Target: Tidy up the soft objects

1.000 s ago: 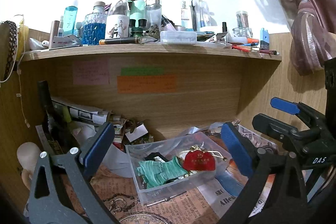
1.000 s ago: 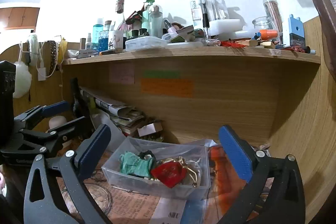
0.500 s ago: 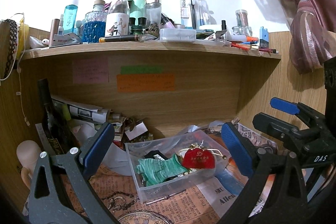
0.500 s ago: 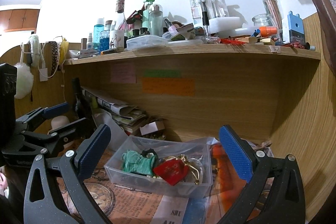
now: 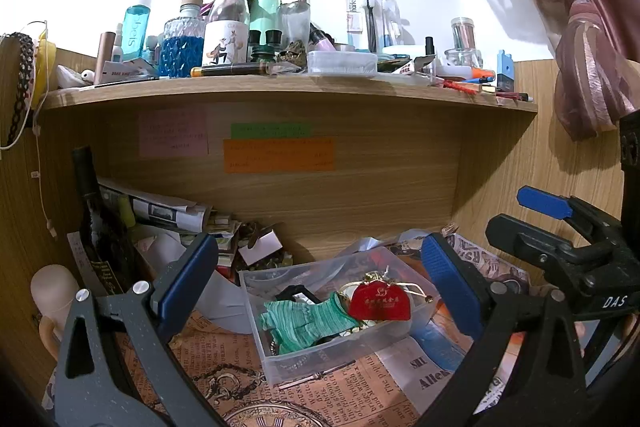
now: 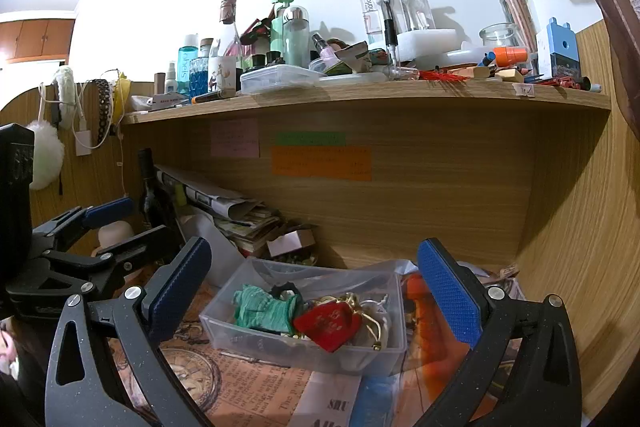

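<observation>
A clear plastic box (image 5: 256, 291) (image 6: 224, 331) sits on the newspaper-covered desk. In it lie a green knitted cloth (image 5: 308, 319) (image 6: 262, 309) and a red pouch with gold cord (image 5: 380, 301) (image 6: 326, 323). My left gripper (image 5: 320, 281) is open and empty, held back from the box and above it. My right gripper (image 6: 314, 285) is open and empty, also back from the box. Each gripper shows in the other's view: the right one (image 5: 560, 227) at the right, the left one (image 6: 92, 235) at the left.
A wooden shelf (image 5: 280, 87) above carries several bottles and jars. A dark wine bottle (image 5: 96, 227), stacked papers (image 5: 168, 211) and a small cardboard box (image 5: 260, 247) stand at the back left. A pink curtain (image 5: 580, 67) hangs at the right. An orange item (image 6: 424, 307) lies right of the box.
Both views have drifted slightly; the box sits a little lower and nearer in the right wrist view. Both grippers stay open and empty.
</observation>
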The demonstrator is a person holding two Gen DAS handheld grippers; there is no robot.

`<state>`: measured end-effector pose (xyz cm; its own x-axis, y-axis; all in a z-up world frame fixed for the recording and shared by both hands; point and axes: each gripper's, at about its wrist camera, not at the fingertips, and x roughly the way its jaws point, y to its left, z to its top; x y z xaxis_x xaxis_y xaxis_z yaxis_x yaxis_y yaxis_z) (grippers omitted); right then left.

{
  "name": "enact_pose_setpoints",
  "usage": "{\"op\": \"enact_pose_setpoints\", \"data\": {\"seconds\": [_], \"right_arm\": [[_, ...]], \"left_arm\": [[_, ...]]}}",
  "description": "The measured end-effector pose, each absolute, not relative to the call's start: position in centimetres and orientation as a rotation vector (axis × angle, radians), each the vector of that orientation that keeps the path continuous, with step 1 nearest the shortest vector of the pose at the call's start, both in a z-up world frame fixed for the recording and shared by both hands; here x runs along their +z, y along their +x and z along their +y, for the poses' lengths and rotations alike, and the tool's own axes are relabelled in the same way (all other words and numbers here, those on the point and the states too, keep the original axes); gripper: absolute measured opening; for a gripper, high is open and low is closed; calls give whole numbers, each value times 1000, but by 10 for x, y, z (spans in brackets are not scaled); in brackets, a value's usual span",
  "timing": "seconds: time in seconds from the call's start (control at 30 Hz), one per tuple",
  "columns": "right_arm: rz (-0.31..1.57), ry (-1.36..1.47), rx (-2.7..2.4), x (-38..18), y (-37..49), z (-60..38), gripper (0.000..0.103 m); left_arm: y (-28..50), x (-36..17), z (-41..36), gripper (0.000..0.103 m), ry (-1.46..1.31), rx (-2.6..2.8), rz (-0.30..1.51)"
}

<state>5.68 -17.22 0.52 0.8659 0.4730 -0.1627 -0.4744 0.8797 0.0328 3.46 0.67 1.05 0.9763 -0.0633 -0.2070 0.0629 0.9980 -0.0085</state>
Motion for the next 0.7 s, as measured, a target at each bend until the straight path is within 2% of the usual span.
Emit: {"op": "enact_pose_setpoints", "data": {"seconds": [0.7], "right_arm": [[170, -6, 497, 4, 57, -173, 103]], "left_arm": [[39, 7, 5, 103, -9, -87, 226]]}}
